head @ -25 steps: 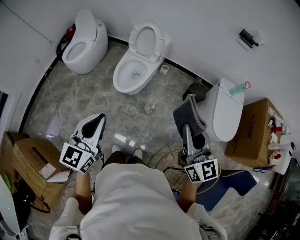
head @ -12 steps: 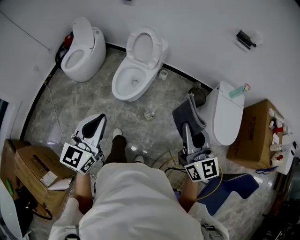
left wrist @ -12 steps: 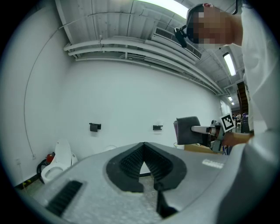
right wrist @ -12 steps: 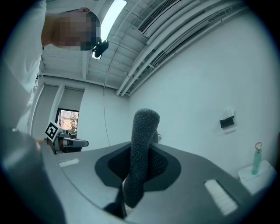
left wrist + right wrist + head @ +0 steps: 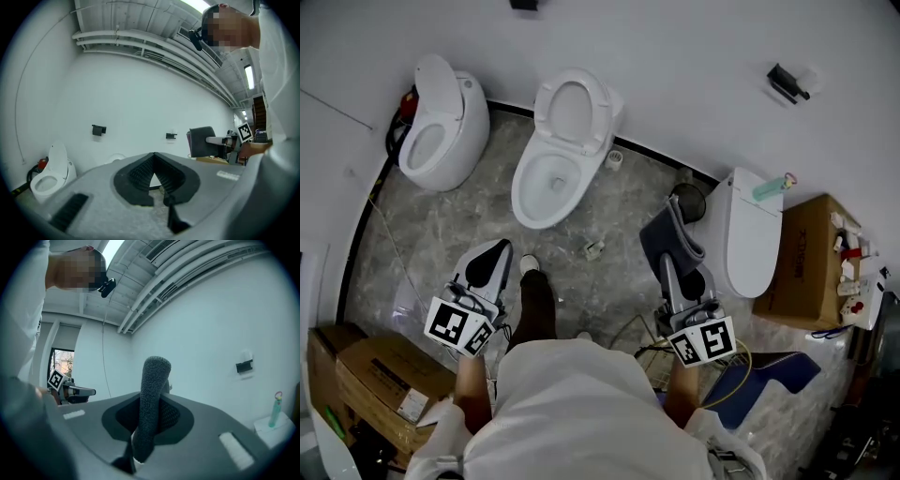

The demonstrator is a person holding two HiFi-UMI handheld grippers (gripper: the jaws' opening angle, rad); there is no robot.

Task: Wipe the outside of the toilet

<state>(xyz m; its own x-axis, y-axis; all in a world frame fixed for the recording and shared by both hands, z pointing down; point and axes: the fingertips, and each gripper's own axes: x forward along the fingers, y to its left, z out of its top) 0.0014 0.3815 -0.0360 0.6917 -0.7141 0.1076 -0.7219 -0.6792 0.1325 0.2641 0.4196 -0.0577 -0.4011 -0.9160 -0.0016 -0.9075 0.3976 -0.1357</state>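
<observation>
The marble floor [image 5: 441, 234] carries three toilets. Since half a second ago one foot has stepped forward, so I judge the approach goes on and wiping is not begun. The closed toilet [image 5: 752, 246] stands at the right middle, near the grey cloth [image 5: 673, 234]. The right hand-held gripper [image 5: 670, 267] clamps this cloth, and the left hand-held gripper [image 5: 490, 255] is closed, empty.

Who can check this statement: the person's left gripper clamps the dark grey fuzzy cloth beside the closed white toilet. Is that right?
Not quite. The right gripper clamps the dark grey fuzzy cloth beside the closed white toilet; the right gripper view shows the cloth between its jaws. The left gripper is shut on nothing.
</observation>
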